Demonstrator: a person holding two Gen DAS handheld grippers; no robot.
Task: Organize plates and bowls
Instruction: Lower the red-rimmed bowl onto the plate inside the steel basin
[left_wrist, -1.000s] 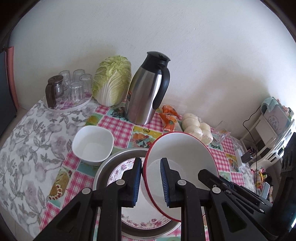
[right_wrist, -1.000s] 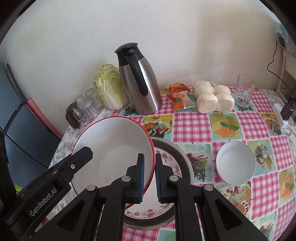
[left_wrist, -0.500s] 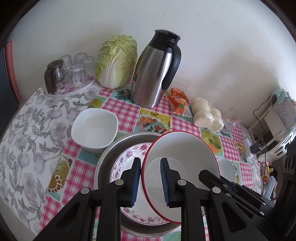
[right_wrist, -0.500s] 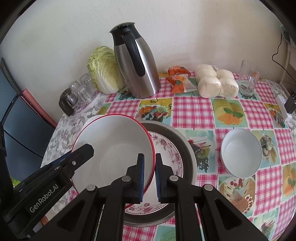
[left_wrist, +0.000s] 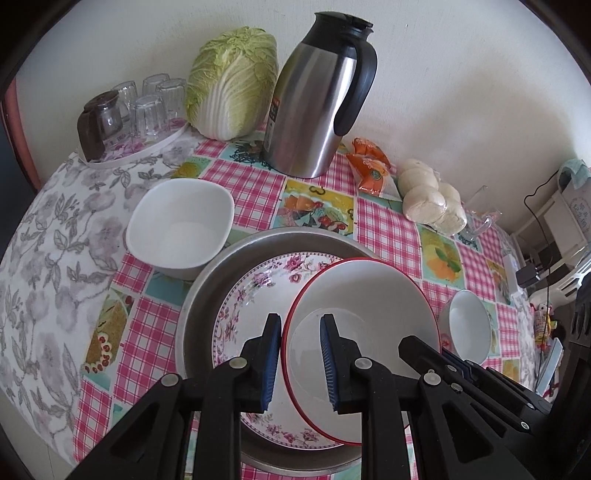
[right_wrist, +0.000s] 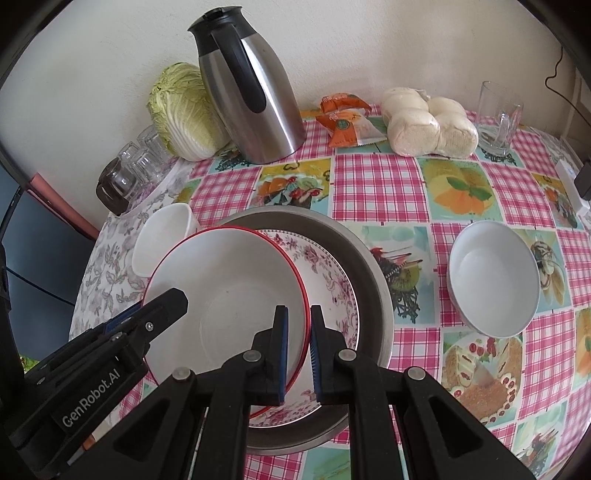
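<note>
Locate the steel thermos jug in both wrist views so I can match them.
Left wrist: steel thermos jug top centre, right of the cabbage.
Right wrist: jug top, left of centre, cabbage again on its left.
Shared landmark: orange snack packets right of the jug.

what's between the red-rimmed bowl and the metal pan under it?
The floral plate lies in the metal pan, directly below the red-rimmed bowl. Clearest in the right wrist view.
</note>
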